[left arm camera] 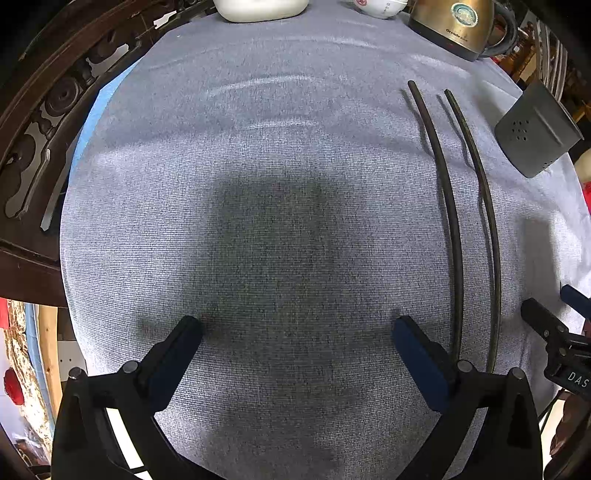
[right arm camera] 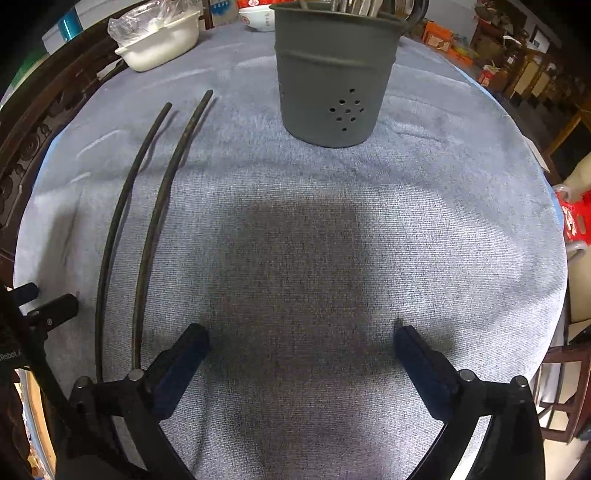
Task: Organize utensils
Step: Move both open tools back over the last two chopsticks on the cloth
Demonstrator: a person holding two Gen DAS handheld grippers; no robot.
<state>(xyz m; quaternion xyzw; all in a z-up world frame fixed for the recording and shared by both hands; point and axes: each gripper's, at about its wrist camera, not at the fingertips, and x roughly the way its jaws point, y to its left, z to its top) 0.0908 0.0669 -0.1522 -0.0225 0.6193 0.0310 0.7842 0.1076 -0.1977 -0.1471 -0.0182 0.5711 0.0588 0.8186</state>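
kettle (left arm camera: 454, 26) top cropped, chopsticks' (left arm camera: 452, 236) near ends behind gripper, holder's (right arm camera: 334, 77) contents cropped

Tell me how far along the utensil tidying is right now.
Partly done: the gray holder already has metal utensils standing in it. Nothing is in hand; the left tongs and right tongs are both open and empty above the tablecloth. Left to do: the two dark chopsticks lie side by side on the cloth, between the two tongs.
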